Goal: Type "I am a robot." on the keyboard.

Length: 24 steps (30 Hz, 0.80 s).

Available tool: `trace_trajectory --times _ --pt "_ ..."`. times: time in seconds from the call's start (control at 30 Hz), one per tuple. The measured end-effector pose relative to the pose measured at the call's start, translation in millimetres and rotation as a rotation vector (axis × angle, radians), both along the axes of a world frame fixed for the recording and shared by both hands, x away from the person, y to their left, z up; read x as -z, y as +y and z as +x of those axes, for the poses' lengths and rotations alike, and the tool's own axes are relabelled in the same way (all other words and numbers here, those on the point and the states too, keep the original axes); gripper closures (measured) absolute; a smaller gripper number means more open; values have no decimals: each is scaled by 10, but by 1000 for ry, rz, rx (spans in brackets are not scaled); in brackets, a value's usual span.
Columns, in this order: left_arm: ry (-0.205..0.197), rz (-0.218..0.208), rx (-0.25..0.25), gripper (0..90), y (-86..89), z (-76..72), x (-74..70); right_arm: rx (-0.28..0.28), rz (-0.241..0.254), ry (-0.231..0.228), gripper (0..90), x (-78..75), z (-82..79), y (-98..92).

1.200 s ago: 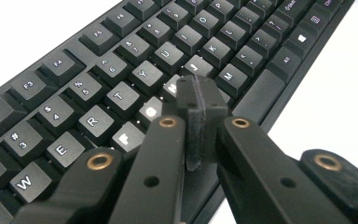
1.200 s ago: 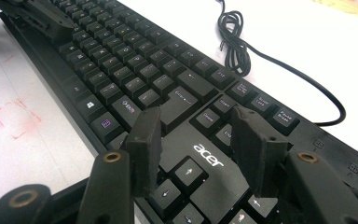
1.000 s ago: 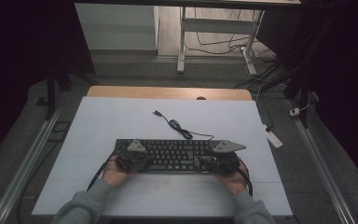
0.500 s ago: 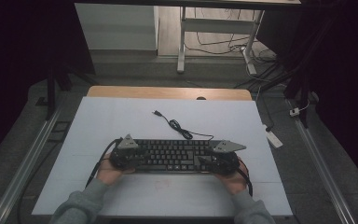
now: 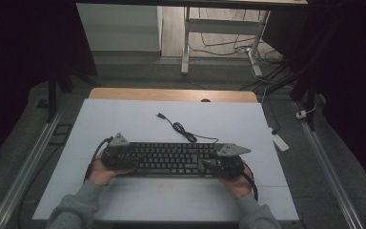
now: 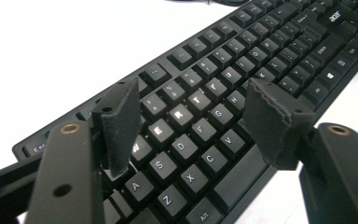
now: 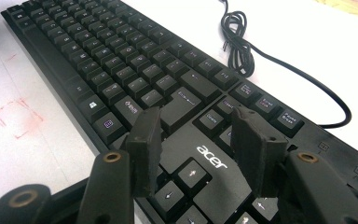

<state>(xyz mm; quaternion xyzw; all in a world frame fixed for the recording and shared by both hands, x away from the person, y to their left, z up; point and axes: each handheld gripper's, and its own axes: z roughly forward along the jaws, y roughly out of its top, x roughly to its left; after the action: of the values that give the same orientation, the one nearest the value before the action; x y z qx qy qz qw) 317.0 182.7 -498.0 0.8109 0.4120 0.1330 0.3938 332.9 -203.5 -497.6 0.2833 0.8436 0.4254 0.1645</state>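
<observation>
While the right gripper (image 5: 208,166) kept its jaws apart over the keyboard (image 5: 171,158), the left gripper (image 6: 191,116) had just been opening above the letter keys, gripping nothing.

High view: dim overall, room edges nearly black, table (image 5: 138,119) the brightest patch, soft even light, only faint shadow under the keyboard (image 5: 171,158). Slightly grainy, fine detail mushy. Left gripper view: table blown out to white, glare on the mid-row keys, jaws up front a bit soft, far keys blurred. Right gripper view: bright too, table washed out, cable (image 7: 242,46) fairly sharp, near keys soft.
</observation>
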Motion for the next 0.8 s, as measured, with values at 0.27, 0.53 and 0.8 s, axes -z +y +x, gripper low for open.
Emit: trace_trajectory --times 0.27,0.53,0.8 --pt "10 -4 -17 318 34 14 1 1 -1 0 529 5 8 0" --pt "8 -5 -14 309 35 7 -4 -6 7 -8 530 -13 1 32" --pt "10 -4 -13 305 37 11 3 -16 20 -12 530 -39 25 101"
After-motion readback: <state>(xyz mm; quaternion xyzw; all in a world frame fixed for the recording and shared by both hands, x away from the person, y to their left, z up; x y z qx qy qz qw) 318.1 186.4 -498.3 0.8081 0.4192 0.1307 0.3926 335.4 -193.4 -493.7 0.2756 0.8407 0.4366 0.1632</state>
